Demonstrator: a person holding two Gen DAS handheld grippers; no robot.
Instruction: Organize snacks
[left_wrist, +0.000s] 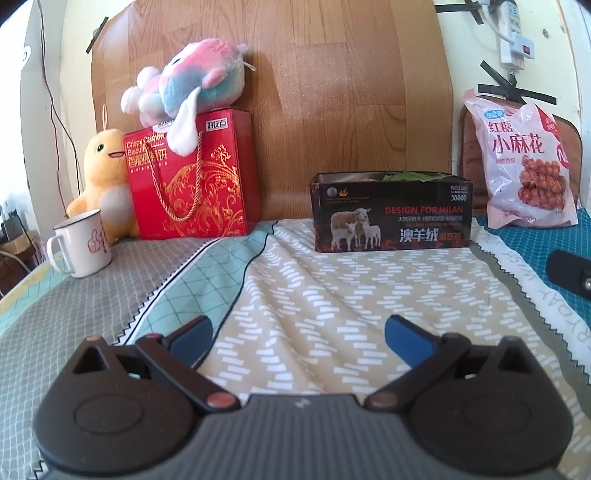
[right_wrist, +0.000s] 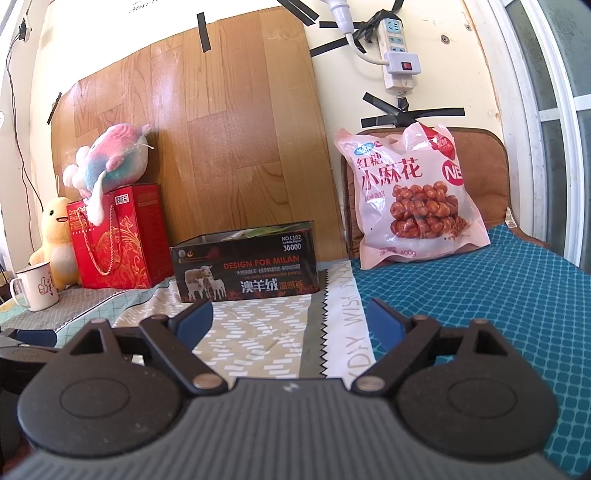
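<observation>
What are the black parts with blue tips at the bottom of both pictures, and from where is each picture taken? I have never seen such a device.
Each picture comes from a camera on a hand-held gripper, looking forward along its two fingers. A person holds one gripper in each hand. The left gripper and right gripper are both open and hold nothing. Ahead, on a patterned cloth, stands an open black box with something green inside. Left of it are a red gift box with a pastel plush toy on top, a yellow plush toy and a white mug. On the right, a pink snack bag leans on a brown cushion.
</observation>
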